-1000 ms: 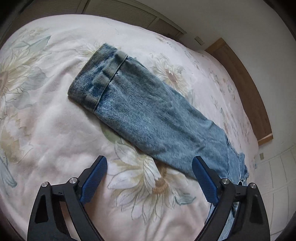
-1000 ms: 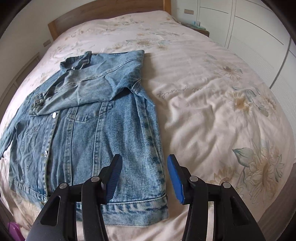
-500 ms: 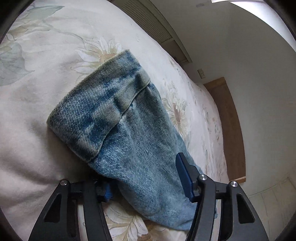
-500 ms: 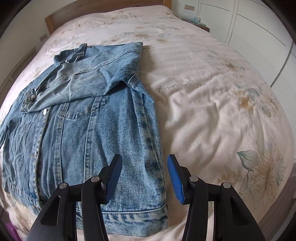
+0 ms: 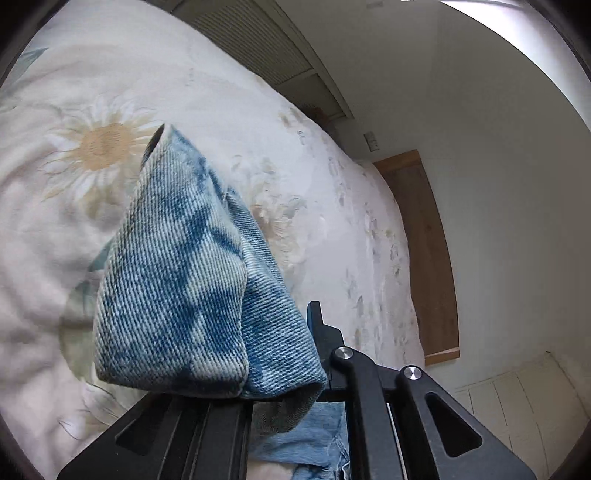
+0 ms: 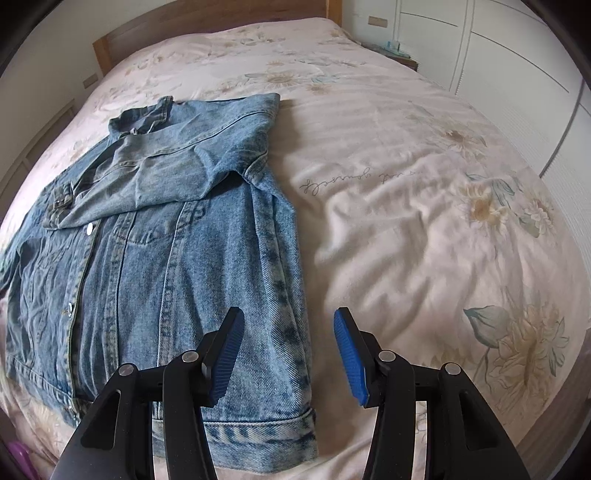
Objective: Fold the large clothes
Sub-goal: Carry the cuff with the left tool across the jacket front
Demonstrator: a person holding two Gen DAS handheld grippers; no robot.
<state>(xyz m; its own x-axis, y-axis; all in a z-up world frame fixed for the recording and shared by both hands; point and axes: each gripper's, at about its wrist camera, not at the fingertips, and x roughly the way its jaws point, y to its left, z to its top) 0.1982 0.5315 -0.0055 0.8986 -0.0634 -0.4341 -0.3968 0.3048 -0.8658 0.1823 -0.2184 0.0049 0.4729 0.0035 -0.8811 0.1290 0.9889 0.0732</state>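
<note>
A denim jacket (image 6: 162,251) lies spread on the left half of the bed (image 6: 406,206), front up, its collar toward the far wooden headboard (image 6: 207,22) and its hem near the foot. One sleeve is folded across the chest, running from the right shoulder over to the left edge. The floral bedcover is bare to the right of the jacket, with a line of script printed on it just past the jacket's right seam.

The left gripper (image 5: 291,373) is clamped on the cuff end of the other sleeve (image 5: 177,280), and the cuff stands up off the cover, its opening pointing toward the far side. Only one dark finger (image 5: 321,332) shows at the right of the cloth; the other is hidden behind the denim, so I take the grip from how the cloth bunches at the jaws. More denim hangs down below the gripper toward the bed.

The right gripper (image 6: 286,354) hangs above the jacket's near right corner, close to the hem, pointing steeply down. Its blue pads (image 6: 227,356) stand partly apart with nothing between them, and they touch no cloth.
</note>
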